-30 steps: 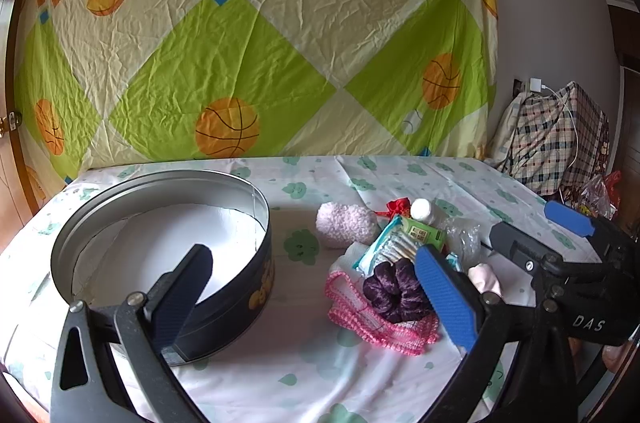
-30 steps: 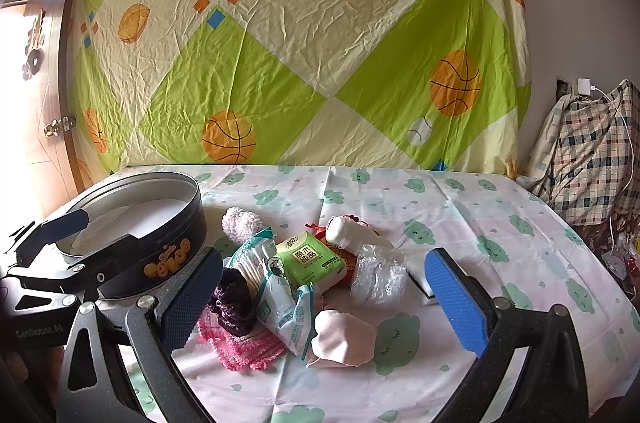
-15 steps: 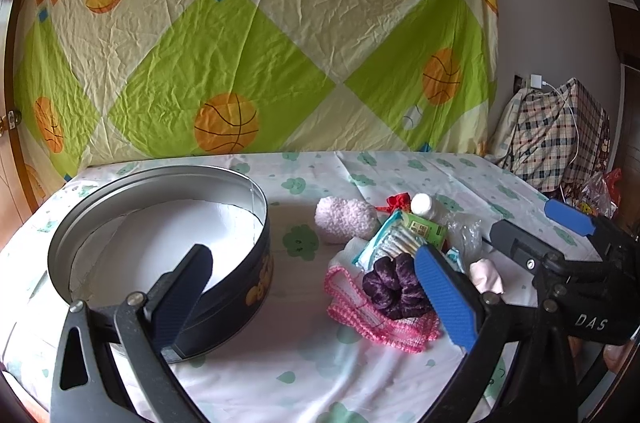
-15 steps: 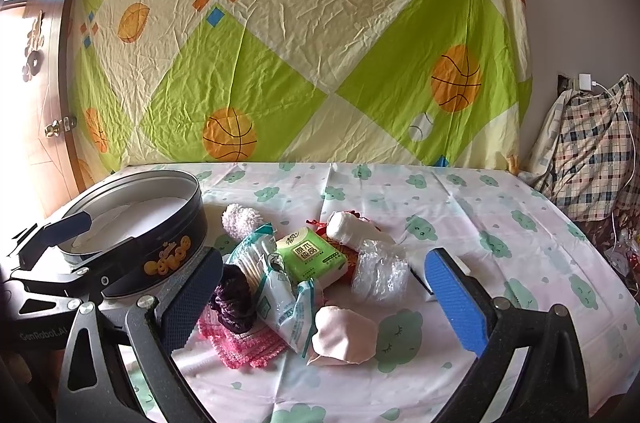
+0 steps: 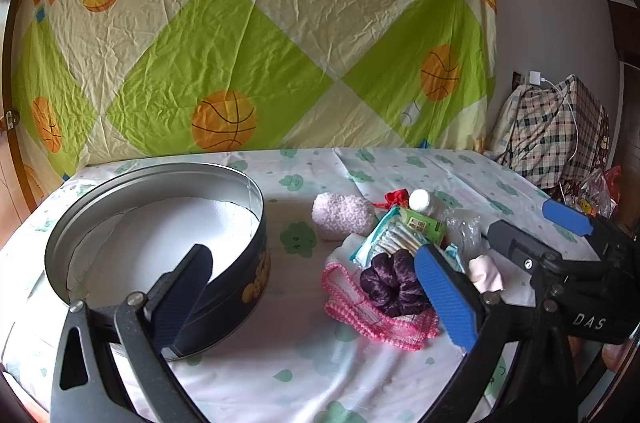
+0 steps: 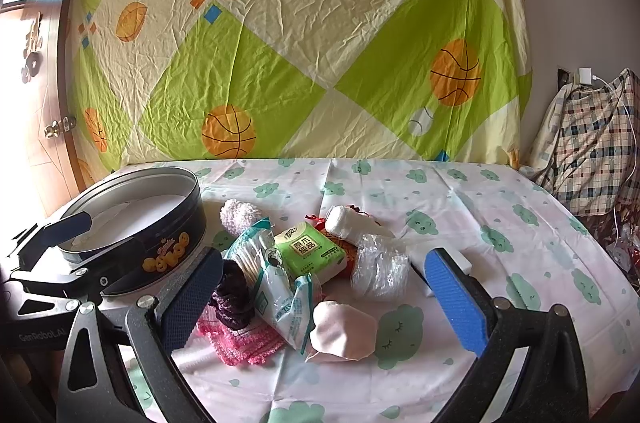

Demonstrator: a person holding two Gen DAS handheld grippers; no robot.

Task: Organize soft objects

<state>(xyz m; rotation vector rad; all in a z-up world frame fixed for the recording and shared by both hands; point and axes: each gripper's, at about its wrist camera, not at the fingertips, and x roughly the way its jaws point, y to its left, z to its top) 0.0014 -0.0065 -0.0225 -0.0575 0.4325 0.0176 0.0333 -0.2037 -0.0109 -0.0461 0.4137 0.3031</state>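
Lying heaped on the cloud-print table [image 6: 460, 207] beside the round dark tin [image 6: 160, 247]: a purple velvet scrunchie [image 6: 232, 297] atop pink knitted cloth [image 6: 240, 341], fluffy pink pom [image 5: 340, 215], pale pouch [image 6: 344, 329]. Both the left claw [image 5: 316, 291] and right claw [image 6: 320, 295] are spread, empty.

Dark navy tin [image 6: 168, 243] with yellow lettering, purple scrunchie [image 5: 394, 281] on pink knitted cloth [image 5: 376, 319], green tissue pack [image 6: 310, 251], white tabletop [image 6: 460, 207] dotted with green clouds

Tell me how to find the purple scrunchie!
Look at the big round tin on the left of the table. Just right of it is a pile of small things. At the pile's near left edge, on a pink knitted cloth, sits the scrunchie: the only dark, ruffled ring there.
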